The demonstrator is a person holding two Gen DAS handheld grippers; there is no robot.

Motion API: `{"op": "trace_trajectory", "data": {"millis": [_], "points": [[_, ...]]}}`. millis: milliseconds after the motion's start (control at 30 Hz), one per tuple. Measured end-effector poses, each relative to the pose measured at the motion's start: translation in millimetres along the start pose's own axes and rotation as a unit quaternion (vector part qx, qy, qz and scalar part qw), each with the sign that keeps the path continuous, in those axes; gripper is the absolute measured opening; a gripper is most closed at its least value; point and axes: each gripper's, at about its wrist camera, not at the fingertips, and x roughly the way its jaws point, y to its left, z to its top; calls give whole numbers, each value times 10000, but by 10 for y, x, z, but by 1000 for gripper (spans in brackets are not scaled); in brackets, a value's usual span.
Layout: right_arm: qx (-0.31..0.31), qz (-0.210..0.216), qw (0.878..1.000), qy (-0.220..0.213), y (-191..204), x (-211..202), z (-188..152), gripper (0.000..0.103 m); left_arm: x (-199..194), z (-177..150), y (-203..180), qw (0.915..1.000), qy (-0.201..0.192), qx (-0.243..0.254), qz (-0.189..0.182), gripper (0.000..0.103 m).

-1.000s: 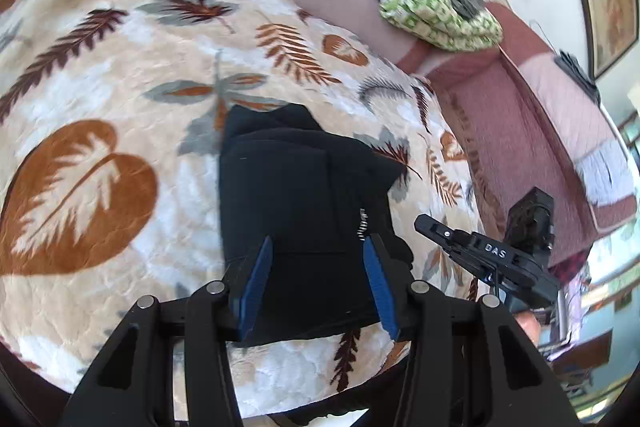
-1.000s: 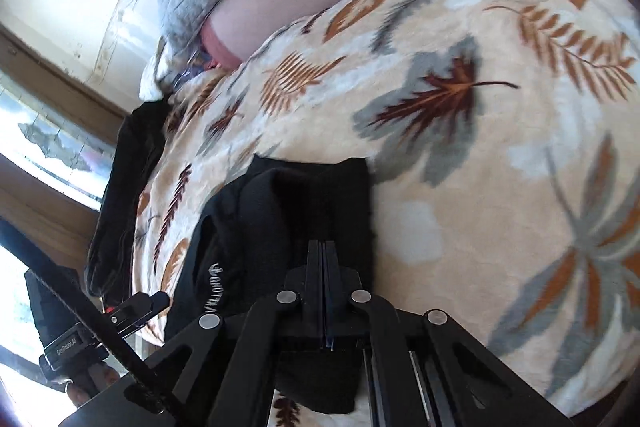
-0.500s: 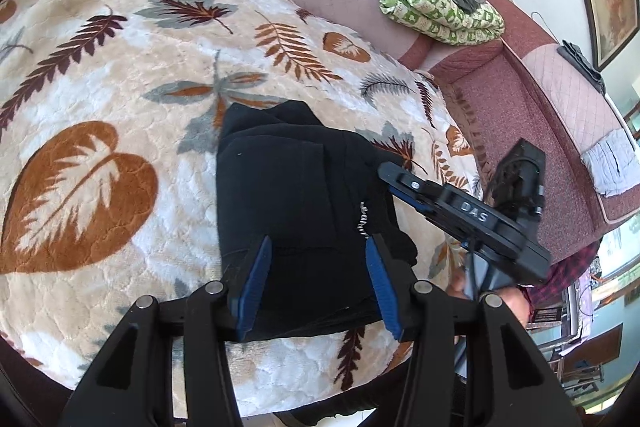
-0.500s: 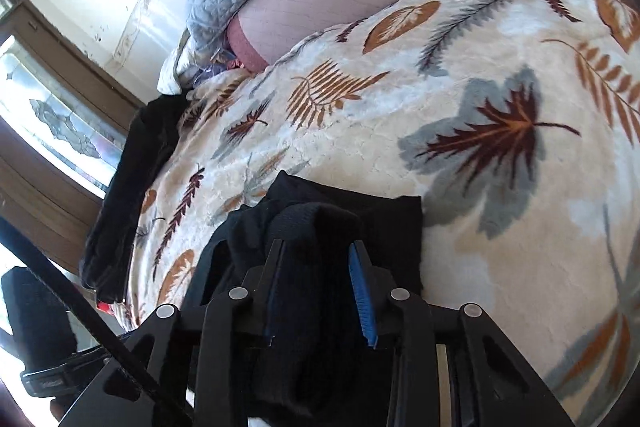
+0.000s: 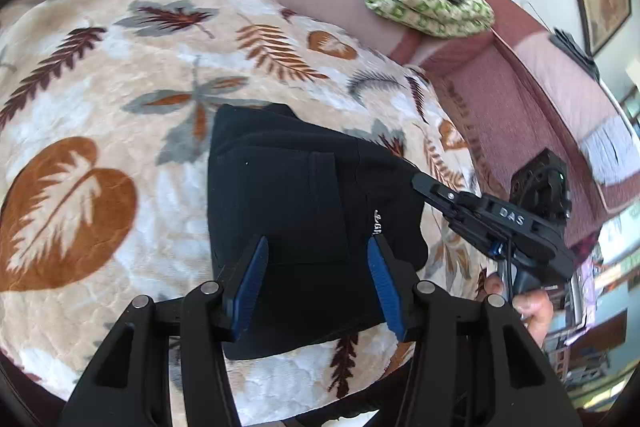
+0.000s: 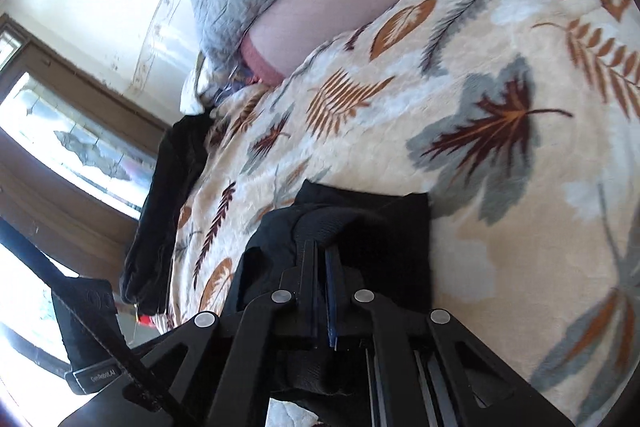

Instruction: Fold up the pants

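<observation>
- The pants [image 5: 296, 211], black and folded into a compact block, lie on the leaf-print blanket [image 5: 100, 115] near its front edge.
- The left tool [image 5: 316, 275] hovers over the near part of the pants with its blue pads [image 5: 250, 287] spread wide, gripping nothing.
- The right tool [image 6: 322, 267] is pressed together, pinching a raised fold at the right edge of the pants [image 6: 360, 239].
- A green cloth [image 5: 424, 3] lies on the sofa [image 5: 520, 99] beyond the blanket.
- More dark clothes [image 6: 168, 195] rest at the blanket's far left side.

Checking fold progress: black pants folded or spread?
Folded: the black pants lie as a compact layered rectangle on the leaf-print blanket, right gripper pinching one edge.
</observation>
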Motion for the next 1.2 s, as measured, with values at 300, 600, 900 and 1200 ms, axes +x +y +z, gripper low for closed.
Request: {"op": "trace_trajectory", "data": {"millis": [300, 600, 900, 1200], "points": [[173, -572, 9976, 356, -268, 239, -136, 4, 387, -181, 97, 9995, 152, 209, 192, 51], [-481, -919, 9945, -163, 133, -109, -148, 22, 349, -147, 233, 9996, 170, -157, -162, 52], [-634, -639, 9952, 389, 190, 14, -558, 50, 335, -122, 425, 9946, 247, -748, -683, 52], [-739, -986, 9895, 761, 106, -87, -596, 11, 319, -122, 238, 9984, 327, -305, -334, 52]]}}
